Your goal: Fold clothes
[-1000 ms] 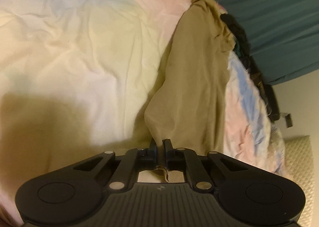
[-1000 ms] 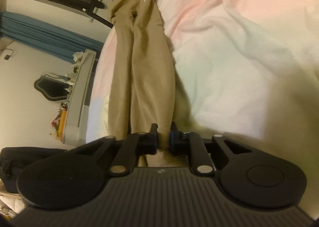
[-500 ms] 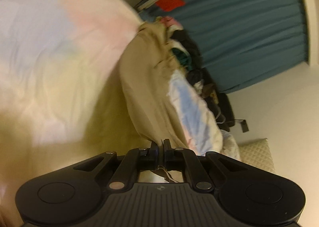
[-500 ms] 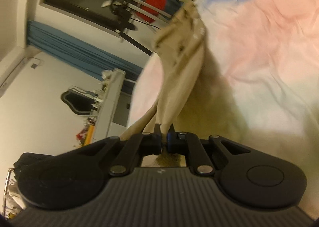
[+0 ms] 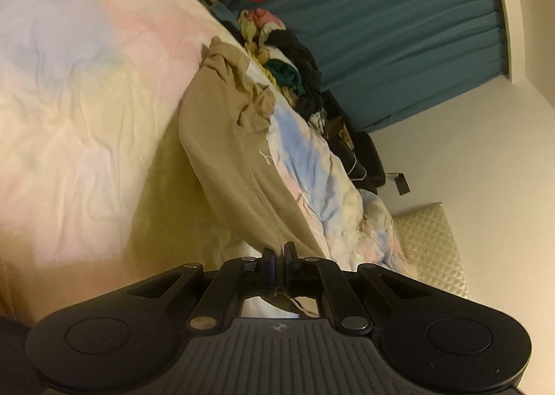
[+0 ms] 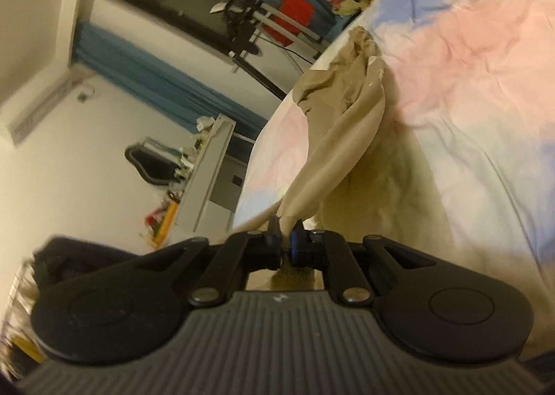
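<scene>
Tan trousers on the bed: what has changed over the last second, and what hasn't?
Both grippers have lifted the near end of the tan trousers off the pastel bedsheet: the cloth that lay flat now rises taut to the left gripper and right gripper, and the far end has bunched up. Unchanged: both jaws stay shut on the fabric, and the clothes pile stays at the far edge.

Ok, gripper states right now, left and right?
Left gripper: closed on the tan trousers.
Right gripper: closed on the tan trousers too.
</scene>
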{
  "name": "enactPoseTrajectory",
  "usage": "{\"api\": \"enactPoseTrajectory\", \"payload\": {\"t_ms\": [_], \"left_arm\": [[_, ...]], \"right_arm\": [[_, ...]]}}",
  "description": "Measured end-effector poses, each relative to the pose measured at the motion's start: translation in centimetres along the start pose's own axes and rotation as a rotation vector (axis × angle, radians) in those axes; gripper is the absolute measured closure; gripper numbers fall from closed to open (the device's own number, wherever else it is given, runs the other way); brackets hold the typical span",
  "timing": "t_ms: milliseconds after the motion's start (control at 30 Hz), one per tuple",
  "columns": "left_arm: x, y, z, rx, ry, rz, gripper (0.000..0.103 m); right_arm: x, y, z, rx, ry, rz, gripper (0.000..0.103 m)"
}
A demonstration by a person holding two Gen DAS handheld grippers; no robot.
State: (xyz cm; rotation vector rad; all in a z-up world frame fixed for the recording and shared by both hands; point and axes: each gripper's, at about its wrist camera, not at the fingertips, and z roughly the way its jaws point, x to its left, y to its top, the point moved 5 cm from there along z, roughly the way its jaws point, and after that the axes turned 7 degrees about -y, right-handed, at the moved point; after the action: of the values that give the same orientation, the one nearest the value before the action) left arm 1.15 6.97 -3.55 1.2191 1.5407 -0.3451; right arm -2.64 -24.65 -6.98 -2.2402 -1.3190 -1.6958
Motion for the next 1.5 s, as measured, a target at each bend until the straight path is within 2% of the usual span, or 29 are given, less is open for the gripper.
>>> {"api": "enactPoseTrajectory", "payload": {"t_ms": [100, 233, 400, 567, 767, 900, 1000, 1133, 1167, 1200, 1233, 1267, 1300, 1333, 1367, 1500], "left_arm": [[-0.1, 1.7, 1.8, -0.019, 0.019, 0.007, 0.098], [0.0, 5.9, 5.4, -0.052, 0.071, 0.004, 0.098], [0.2, 10.5, 10.9, -0.098, 0.151, 0.096, 0.098], [1.2, 14.4, 16.4, -0.149, 0.227, 0.221, 0.098], [4.0, 17.2, 21.7, -0.191, 0.31, 0.379, 0.098], [6.9, 18.2, 25.0, -0.166, 0.4, 0.46, 0.098], [9.1, 18.5, 26.9, -0.14, 0.442, 0.465, 0.097], [10.1, 18.3, 28.0, -0.12, 0.473, 0.494, 0.096], [9.9, 18.2, 28.1, -0.115, 0.476, 0.502, 0.09], [9.7, 18.0, 28.0, -0.11, 0.479, 0.511, 0.078], [9.3, 17.6, 27.6, -0.105, 0.476, 0.52, 0.07], [8.8, 17.3, 27.2, -0.101, 0.471, 0.529, 0.057], [8.2, 16.7, 26.7, -0.101, 0.465, 0.54, 0.047], [7.7, 16.2, 26.1, -0.103, 0.458, 0.552, 0.041], [7.1, 15.6, 25.5, -0.107, 0.459, 0.565, 0.032], [4.5, 12.9, 22.6, -0.128, 0.448, 0.628, 0.021]], "right_arm": [[-0.2, 1.6, 1.0, -0.021, 0.0, 0.033, 0.095], [-0.7, 5.2, 4.6, -0.033, -0.021, 0.099, 0.095], [-1.7, 9.7, 10.0, -0.059, -0.069, 0.111, 0.094], [-2.7, 13.1, 15.5, -0.064, -0.124, 0.013, 0.094], [-4.9, 15.7, 23.3, -0.057, -0.177, -0.123, 0.094], [-5.8, 16.1, 27.4, -0.051, -0.228, -0.225, 0.094], [-6.2, 15.7, 29.6, -0.047, -0.284, -0.31, 0.093], [-6.0, 14.7, 30.0, -0.058, -0.337, -0.388, 0.091], [-5.8, 14.6, 29.7, -0.063, -0.343, -0.389, 0.09], [-5.6, 14.6, 29.2, -0.07, -0.35, -0.384, 0.088], [-5.4, 14.5, 28.8, -0.078, -0.356, -0.38, 0.08], [-5.2, 14.5, 28.2, -0.088, -0.359, -0.373, 0.061], [-4.9, 14.4, 27.4, -0.101, -0.355, -0.361, 0.049], [-4.6, 14.3, 26.6, -0.112, -0.346, -0.349, 0.028], [-4.1, 14.1, 25.7, -0.125, -0.342, -0.347, 0.02], [-1.7, 12.8, 22.1, -0.176, -0.343, -0.383, 0.021]]}}
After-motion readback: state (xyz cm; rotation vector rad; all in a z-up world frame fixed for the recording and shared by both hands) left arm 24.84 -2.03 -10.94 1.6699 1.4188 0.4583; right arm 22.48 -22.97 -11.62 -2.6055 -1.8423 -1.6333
